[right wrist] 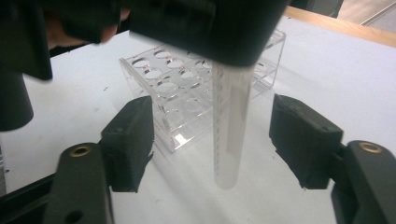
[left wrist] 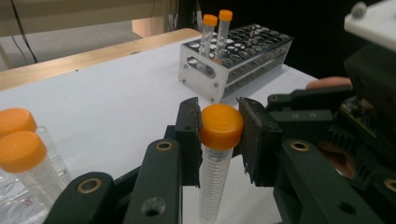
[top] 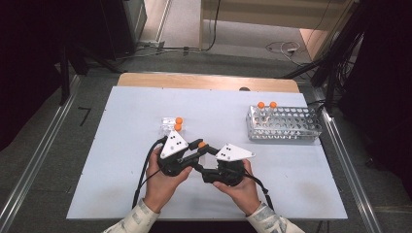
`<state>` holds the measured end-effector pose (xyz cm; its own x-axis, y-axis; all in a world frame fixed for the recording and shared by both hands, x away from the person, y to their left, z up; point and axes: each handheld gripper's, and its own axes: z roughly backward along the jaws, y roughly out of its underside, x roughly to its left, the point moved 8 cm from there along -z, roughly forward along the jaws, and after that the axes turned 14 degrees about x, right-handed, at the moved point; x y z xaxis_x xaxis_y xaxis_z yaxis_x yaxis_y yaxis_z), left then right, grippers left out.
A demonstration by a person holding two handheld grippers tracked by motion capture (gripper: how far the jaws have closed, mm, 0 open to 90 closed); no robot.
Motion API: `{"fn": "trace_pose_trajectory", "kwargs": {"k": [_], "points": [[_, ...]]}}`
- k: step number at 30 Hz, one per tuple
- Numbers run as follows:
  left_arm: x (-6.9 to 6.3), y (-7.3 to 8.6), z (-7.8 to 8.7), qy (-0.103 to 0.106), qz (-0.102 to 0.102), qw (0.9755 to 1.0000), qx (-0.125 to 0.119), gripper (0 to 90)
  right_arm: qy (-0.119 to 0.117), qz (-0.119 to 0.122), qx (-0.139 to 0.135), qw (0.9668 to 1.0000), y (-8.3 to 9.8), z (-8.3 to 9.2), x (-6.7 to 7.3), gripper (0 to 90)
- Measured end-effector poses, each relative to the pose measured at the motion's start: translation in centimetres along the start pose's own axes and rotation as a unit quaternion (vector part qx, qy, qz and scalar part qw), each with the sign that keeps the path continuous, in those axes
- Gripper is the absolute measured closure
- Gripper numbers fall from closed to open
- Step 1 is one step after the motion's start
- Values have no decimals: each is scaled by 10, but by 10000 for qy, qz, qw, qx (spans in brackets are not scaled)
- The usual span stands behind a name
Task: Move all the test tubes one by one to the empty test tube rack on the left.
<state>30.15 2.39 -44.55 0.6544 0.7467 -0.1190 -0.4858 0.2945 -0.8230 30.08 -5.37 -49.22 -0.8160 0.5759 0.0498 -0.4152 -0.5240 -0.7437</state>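
left gripper point(left wrist: 219, 135) pinches orange-capped tube point(left wrist: 215, 158) at its cap, upright, well apart from metal rack point(top: 284, 124) | right gripper point(right wrist: 212, 135) spread around tube's body, not touching | likely handover so left can carry it

The table point(top: 121, 160) is covered in pale bluish white, with a light wooden edge at its far side; the held tube point(left wrist: 215, 172) is clear with fine printed graduation lines and an orange cap; the left gripper point(left wrist: 217, 135) has black jaws with brass-coloured pivot rings, and in the high view a white three-cornered plate marked with black dots; the right gripper point(right wrist: 212, 140) is likewise black; the metal rack point(top: 284, 124) is silver-grey, dotted with dark round holes, and bears two orange-capped tubes; the clear plastic rack point(right wrist: 182, 98) is see-through with faint red markings; the sleeves point(top: 141, 218) are whitish with a faint pattern.
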Motion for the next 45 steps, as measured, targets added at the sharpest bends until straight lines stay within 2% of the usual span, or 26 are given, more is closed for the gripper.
{"fn": "trace_pose_trajectory", "kwargs": {"k": [10,22,33,40,42,45], "points": [[23,-15,12,0,275,9995,-152,704,33,-48,52,10000,2,-2,-3,264],[40,-26,27,-121,409,9984,-365,704,28,-71,79,9999,3,-3,-4,266],[53,-27,35,-209,536,9973,-456,704,31,-63,99,9999,4,-3,-5,269],[65,-25,37,-420,583,9964,-457,704,18,-70,97,9999,4,-2,-5,271],[70,-24,38,-584,573,9957,-439,704,12,-73,91,9999,3,-2,-5,272],[76,-22,38,-634,623,9951,-437,704,14,-72,86,9999,3,-2,-5,273]]}}
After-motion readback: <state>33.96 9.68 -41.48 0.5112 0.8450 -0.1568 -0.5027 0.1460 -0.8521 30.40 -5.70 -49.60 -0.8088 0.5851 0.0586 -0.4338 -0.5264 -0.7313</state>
